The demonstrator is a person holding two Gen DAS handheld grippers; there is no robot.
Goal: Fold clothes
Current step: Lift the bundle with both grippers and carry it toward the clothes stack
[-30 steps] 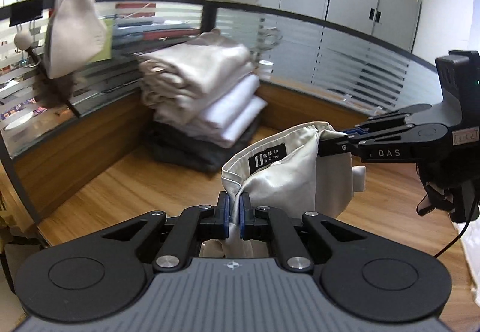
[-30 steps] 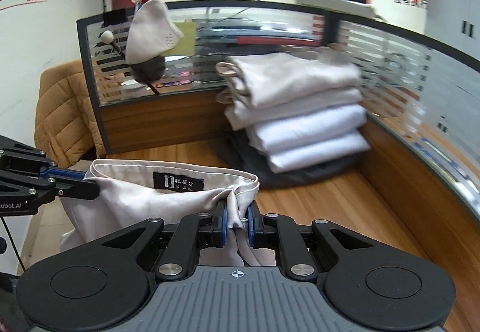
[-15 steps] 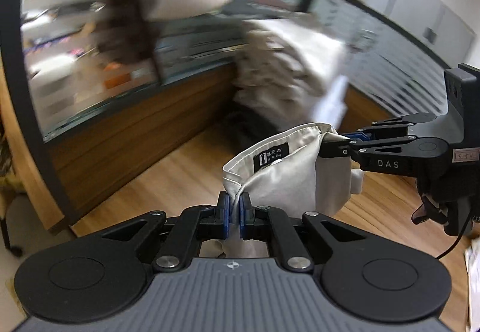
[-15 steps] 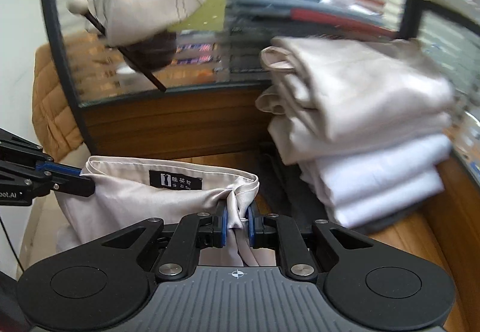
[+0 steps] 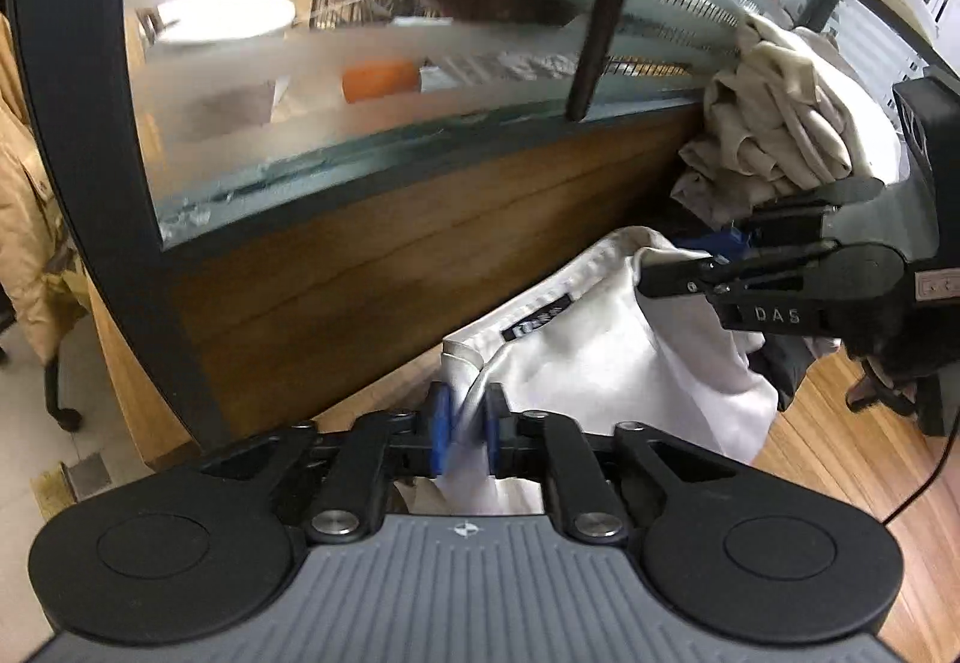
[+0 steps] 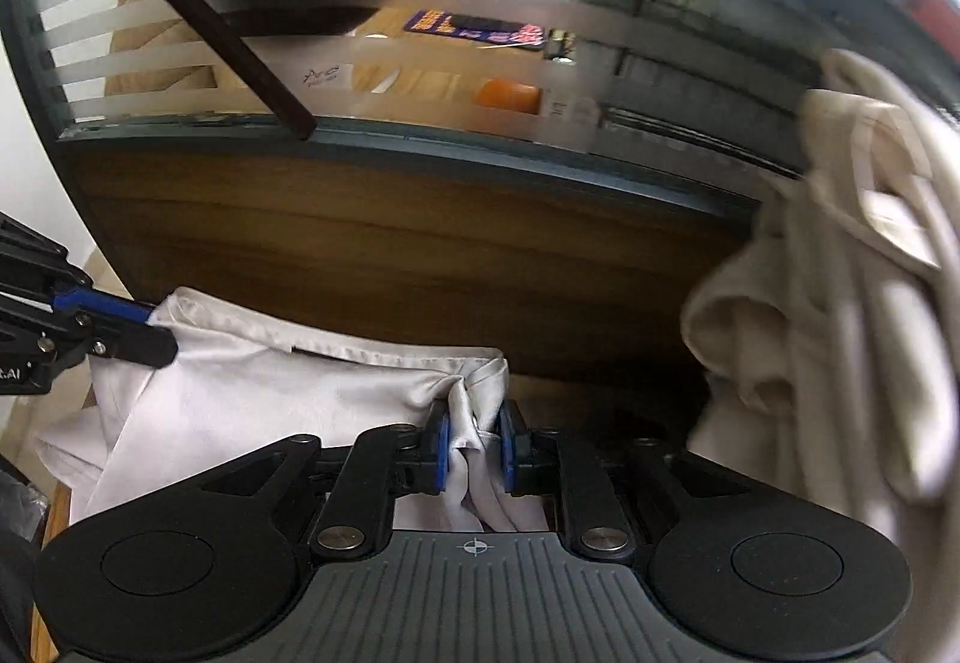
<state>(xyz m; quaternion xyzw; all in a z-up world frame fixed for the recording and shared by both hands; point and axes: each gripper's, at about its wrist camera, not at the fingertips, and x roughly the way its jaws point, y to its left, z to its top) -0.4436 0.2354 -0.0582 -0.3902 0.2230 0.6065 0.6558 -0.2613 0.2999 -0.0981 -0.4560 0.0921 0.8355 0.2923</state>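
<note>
Much of what you see is smeared: the pile of clothes at the right of the right wrist view is blurred, and its lower layers are cut off by your right gripper's body. In the left wrist view the same pile is partly hidden behind the right gripper, so you cannot tell how many pieces it holds. The small dark label on the garment is too blurred to read.

Your left gripper is clamped on one end of the pale garment's top hem, cloth bunched between its blue pads. Your right gripper is likewise closed on the other end, with a fold of fabric squeezed between its fingers. The garment hangs stretched between the two, held up in front of the partition, with its lower part out of view beneath the gripper bodies.

The partition has a wooden lower panel and striped frosted glass above in a dark frame. A wooden desk surface shows at the lower right of the left wrist view, and a tan padded jacket sits at the far left edge.
</note>
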